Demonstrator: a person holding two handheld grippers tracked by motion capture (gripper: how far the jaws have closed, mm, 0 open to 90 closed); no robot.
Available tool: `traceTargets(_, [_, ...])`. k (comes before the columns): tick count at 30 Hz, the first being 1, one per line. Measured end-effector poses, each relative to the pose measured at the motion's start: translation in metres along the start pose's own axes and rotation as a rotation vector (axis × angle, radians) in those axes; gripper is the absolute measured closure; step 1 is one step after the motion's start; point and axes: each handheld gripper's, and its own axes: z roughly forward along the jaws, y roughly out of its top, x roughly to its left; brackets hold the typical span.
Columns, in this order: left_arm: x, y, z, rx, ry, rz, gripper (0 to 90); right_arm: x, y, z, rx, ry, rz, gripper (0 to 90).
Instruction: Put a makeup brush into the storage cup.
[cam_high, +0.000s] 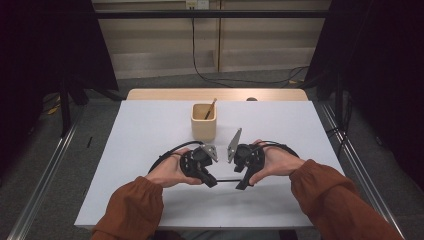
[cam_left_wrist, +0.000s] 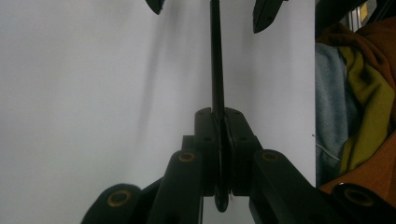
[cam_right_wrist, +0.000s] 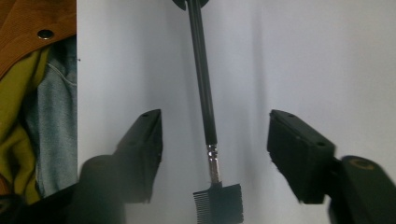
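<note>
Two hand-held grippers met over the near half of a white bench (cam_high: 150, 130), their tips turned towards each other. The left gripper (cam_high: 210, 179), in the person's left hand (cam_high: 170, 172), had its jaws pressed together on the black handle of a slim brush-comb tool (cam_left_wrist: 215, 60); in the left gripper view the handle ran straight up from between the closed jaws. In the high view the tool (cam_high: 227, 180) appeared as a thin dark line bridging the two grippers just above the bench. The right gripper (cam_high: 243, 184), in the right hand (cam_high: 275, 160), had its jaws spread wide, one on each side of the tool without touching it. The right gripper view showed the tool's metal ferrule and its small dark comb head (cam_right_wrist: 218, 203) lying between those open jaws. Farther back, near the bench centre, stood a pale square cup (cam_high: 204, 121) with a thin stick (cam_high: 210, 108) leaning inside it. Rust-coloured sleeves (cam_high: 132, 207) covered both forearms.
</note>
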Motion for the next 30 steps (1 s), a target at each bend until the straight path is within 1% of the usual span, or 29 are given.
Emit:
traceTargets(1, [0.001, 0.0, -0.001, 0.005, 0.003, 0.01, 85.5, 0.0, 0.0, 0.001, -0.006, -0.002, 0.007, 25.6])
traceTargets(2, [0.001, 0.0, -0.001, -0.003, -0.002, 0.0, 85.5, 0.0, -0.001, 0.001, -0.013, -0.005, 0.01, 23.0])
traceTargets(3, [0.001, -0.001, -0.002, -0.005, 0.002, -0.005, 85.5, 0.0, -0.001, 0.001, -0.018, -0.009, 0.009, 20.5])
traceTargets(5, [0.002, -0.001, -0.003, -0.001, 0.004, 0.005, 85.5, 0.0, -0.001, 0.0, -0.028, -0.02, 0.012, 15.7])
traceTargets(6, [0.002, -0.001, -0.003, -0.003, 0.006, 0.004, 85.5, 0.0, -0.001, 0.0, -0.038, -0.024, 0.016, 14.8])
traceTargets(8, [0.002, -0.001, -0.003, 0.006, -0.009, 0.006, 85.5, 0.0, -0.002, -0.002, -0.061, -0.029, 0.018, 12.6])
traceTargets(9, [0.001, -0.002, -0.002, -0.007, -0.009, -0.012, 85.5, 0.001, -0.003, -0.003, -0.074, -0.034, 0.017, 11.5])
traceTargets(10, [0.001, -0.002, -0.002, 0.005, -0.005, 0.001, 85.5, 0.001, -0.003, -0.004, -0.086, -0.037, 0.022, 11.5])
traceTargets(11, [0.0, -0.003, -0.001, -0.005, -0.005, -0.011, 85.4, 0.001, -0.005, -0.005, -0.096, -0.041, 0.028, 10.3])
traceTargets(12, [0.002, -0.003, -0.002, 0.003, -0.007, 0.006, 85.4, 0.001, -0.006, -0.005, -0.109, -0.045, 0.032, 8.0])
traceTargets(13, [0.001, -0.003, -0.002, -0.017, -0.005, -0.015, 85.4, 0.001, -0.008, -0.005, -0.12, -0.047, 0.038, 8.4])
traceTargets(14, [0.002, -0.004, -0.003, -0.01, -0.001, -0.003, 85.5, 0.0, -0.01, -0.006, -0.132, -0.056, 0.041, 8.4])
traceTargets(15, [0.001, -0.004, -0.003, -0.017, -0.002, -0.012, 85.4, 0.0, -0.012, -0.006, -0.143, -0.058, 0.047, 6.4])
traceTargets(16, [0.001, -0.004, -0.003, -0.016, 0.002, -0.012, 85.4, -0.001, -0.014, -0.007, -0.157, -0.059, 0.047, 5.2])
traceTargets(18, [0.001, -0.005, -0.005, -0.02, -0.001, -0.016, 85.4, -0.002, -0.017, -0.01, -0.185, -0.087, 0.062, 6.5])
traceTargets(19, [0.002, -0.005, -0.006, -0.014, 0.003, -0.003, 85.5, -0.003, -0.018, -0.011, -0.201, -0.087, 0.065, 6.0])
traceTargets(20, [0.001, -0.006, -0.006, -0.026, 0.011, -0.014, 85.4, -0.003, -0.019, -0.013, -0.219, -0.089, 0.075, 4.9])
traceTargets(21, [0.001, -0.006, -0.007, -0.03, 0.012, -0.013, 85.5, -0.003, -0.02, -0.015, -0.237, -0.095, 0.075, 4.4])
traceTargets(23, [0.0, -0.007, -0.006, -0.035, 0.02, -0.011, 85.4, -0.004, -0.022, -0.016, -0.252, -0.104, 0.089, 3.9])
traceTargets(24, [0.0, -0.008, -0.006, -0.027, 0.02, -0.008, 85.4, -0.004, -0.023, -0.017, -0.262, -0.105, 0.089, 3.7])
traceTargets(26, [0.0, -0.01, -0.005, -0.038, 0.022, -0.018, 85.5, -0.004, -0.026, -0.018, -0.275, -0.111, 0.095, 3.7])
traceTargets(27, [0.001, -0.011, -0.006, -0.037, 0.02, -0.016, 85.4, -0.003, -0.027, -0.018, -0.282, -0.113, 0.101, 3.7])
traceTargets(30, [0.001, -0.014, -0.008, -0.046, 0.026, -0.03, 85.4, 0.0, -0.031, -0.018, -0.309, -0.109, 0.097, 3.3])
